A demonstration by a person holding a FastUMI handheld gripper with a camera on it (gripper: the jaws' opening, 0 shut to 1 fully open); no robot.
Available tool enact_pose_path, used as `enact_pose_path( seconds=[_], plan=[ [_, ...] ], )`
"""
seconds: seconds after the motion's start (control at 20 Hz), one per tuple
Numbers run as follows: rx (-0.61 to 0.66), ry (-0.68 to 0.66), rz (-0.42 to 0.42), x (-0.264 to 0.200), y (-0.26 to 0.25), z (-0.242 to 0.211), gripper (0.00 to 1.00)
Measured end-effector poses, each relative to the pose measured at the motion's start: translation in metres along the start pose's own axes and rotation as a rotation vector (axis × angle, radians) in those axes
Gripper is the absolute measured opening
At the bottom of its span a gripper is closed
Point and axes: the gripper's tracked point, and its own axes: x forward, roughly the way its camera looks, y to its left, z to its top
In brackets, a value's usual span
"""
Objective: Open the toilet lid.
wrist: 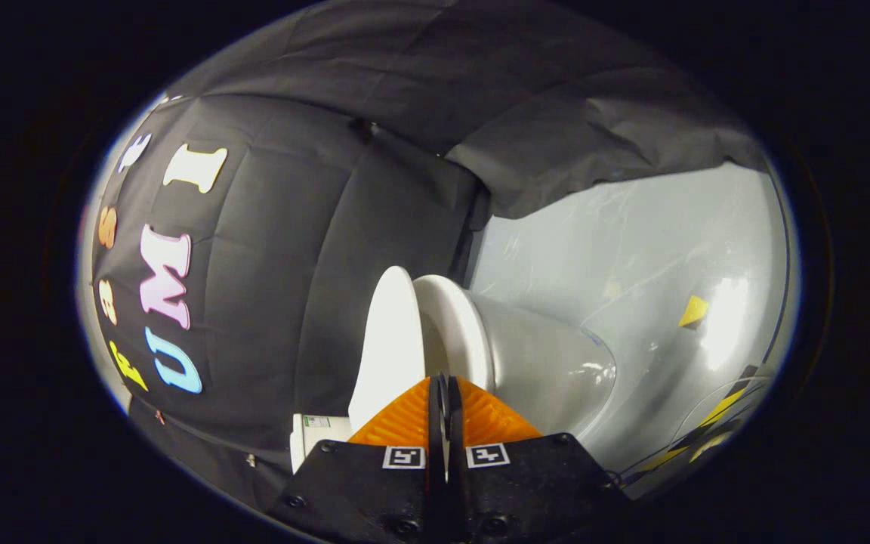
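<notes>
Gripper [444, 385] fingers pressed together, holding nothing, just short of the toilet [541, 355]; lid [390, 340] looks raised off the seat [459, 329], probably fully open.

the gripper [444, 385] points forward with its two fingers [405, 423] pressed together, tips meeting with barely a slit between them; nothing is held between them; each finger's ribbed pad narrows to a point at the tip; a small square marker sits at the base of each finger on the dark body
</notes>
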Motion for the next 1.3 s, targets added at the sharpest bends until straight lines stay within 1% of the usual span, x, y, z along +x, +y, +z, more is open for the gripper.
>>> enact_pose_path(
  seconds=[0.2, 0.4, 0.55, 0.65, 0.9, 1.15, 1.3],
  plan=[
    [-0.195, -0.043, -0.020, -0.021, 0.051, 0.003, 0.06],
    [-0.342, -0.114, 0.043, -0.048, 0.126, -0.005, 0.05],
    [-0.519, -0.145, 0.061, -0.064, 0.176, -0.024, 0.06],
    [-0.615, -0.178, 0.070, -0.076, 0.207, -0.035, 0.06],
    [-0.750, -0.221, 0.090, -0.095, 0.267, -0.070, 0.06],
    [-0.895, -0.249, 0.093, -0.109, 0.309, -0.103, 0.08],
    [-0.945, -0.256, 0.109, -0.113, 0.334, -0.128, 0.08]
  ],
)
